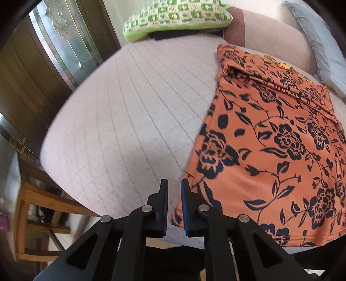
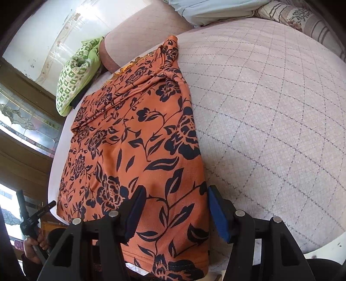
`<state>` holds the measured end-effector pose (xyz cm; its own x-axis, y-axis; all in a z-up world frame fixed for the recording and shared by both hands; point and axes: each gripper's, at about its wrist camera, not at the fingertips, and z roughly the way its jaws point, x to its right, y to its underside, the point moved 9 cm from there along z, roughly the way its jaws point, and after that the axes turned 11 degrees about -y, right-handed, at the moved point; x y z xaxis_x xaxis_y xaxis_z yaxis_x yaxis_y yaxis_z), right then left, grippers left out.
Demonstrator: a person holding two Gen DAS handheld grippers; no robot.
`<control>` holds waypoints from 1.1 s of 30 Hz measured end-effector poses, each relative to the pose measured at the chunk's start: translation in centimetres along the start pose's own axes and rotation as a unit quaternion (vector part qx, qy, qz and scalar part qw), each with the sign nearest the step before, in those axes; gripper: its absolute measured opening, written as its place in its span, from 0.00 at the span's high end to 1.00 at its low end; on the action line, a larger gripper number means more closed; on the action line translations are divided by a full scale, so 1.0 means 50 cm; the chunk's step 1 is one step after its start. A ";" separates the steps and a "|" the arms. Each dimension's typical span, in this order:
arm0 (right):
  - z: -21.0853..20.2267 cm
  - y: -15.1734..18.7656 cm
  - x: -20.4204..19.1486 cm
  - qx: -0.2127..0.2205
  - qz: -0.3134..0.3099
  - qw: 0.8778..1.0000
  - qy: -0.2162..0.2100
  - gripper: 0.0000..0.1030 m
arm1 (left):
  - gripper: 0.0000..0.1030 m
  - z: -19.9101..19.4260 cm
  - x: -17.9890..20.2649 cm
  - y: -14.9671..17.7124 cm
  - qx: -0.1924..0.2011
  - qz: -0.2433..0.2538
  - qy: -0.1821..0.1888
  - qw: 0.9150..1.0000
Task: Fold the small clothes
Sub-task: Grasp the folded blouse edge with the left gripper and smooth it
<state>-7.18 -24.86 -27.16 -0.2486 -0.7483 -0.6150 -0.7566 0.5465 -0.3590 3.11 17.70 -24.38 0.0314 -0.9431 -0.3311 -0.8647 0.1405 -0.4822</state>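
Note:
An orange garment with a black flower print (image 1: 270, 147) lies flat on a pale quilted bed (image 1: 121, 121), its sleeves folded in at the far end. My left gripper (image 1: 174, 207) hovers just left of the garment's near left corner, jaws nearly closed with a small gap and nothing between them. In the right wrist view the garment (image 2: 138, 138) runs away from me. My right gripper (image 2: 173, 211) is open, its fingers straddling the garment's near right corner above the hem. The left gripper shows at the far left there (image 2: 36, 216).
A green patterned cushion (image 1: 177, 17) lies at the far end of the bed (image 2: 270, 121). A blue-grey pillow (image 1: 324, 47) is at the far right. A wooden stool (image 1: 36, 216) stands left of the bed. A dark wooden cabinet with glass (image 1: 43, 60) stands at left.

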 end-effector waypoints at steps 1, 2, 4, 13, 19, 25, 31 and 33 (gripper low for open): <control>0.000 0.000 0.000 0.000 -0.001 1.000 0.000 0.40 | 0.89 -0.005 -0.002 -0.006 0.008 0.001 -0.008 1.000; 0.000 0.000 0.000 0.000 0.000 1.000 0.000 0.40 | 0.89 -0.007 0.004 -0.013 0.015 0.003 -0.015 1.000; 0.000 0.000 0.001 0.001 0.001 1.000 -0.002 0.40 | 0.89 -0.017 0.004 -0.018 0.025 0.007 -0.024 0.999; -0.003 -0.001 0.000 0.002 0.005 1.000 -0.006 0.40 | 0.89 -0.036 0.005 -0.019 0.034 0.017 -0.034 0.999; -0.005 0.000 0.000 0.002 0.007 1.000 -0.010 0.40 | 0.62 -0.018 0.013 -0.011 0.009 0.017 -0.018 1.000; -0.007 0.002 0.001 0.003 0.009 1.000 -0.013 0.40 | 0.29 0.017 -0.011 0.010 -0.048 -0.027 0.050 0.997; -0.006 0.003 0.000 0.001 0.007 1.000 -0.012 0.40 | 0.29 0.055 -0.019 0.038 -0.101 -0.062 0.108 0.987; -0.006 0.002 -0.001 0.001 0.007 1.000 -0.012 0.40 | 0.34 0.057 0.003 0.047 -0.114 -0.062 0.141 0.982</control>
<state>-7.46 -24.90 -26.96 -0.2443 -0.7306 -0.6375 -0.7518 0.5580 -0.3514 2.50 18.75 -27.90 0.0308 -0.9991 -0.0288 -0.9535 -0.0207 -0.3007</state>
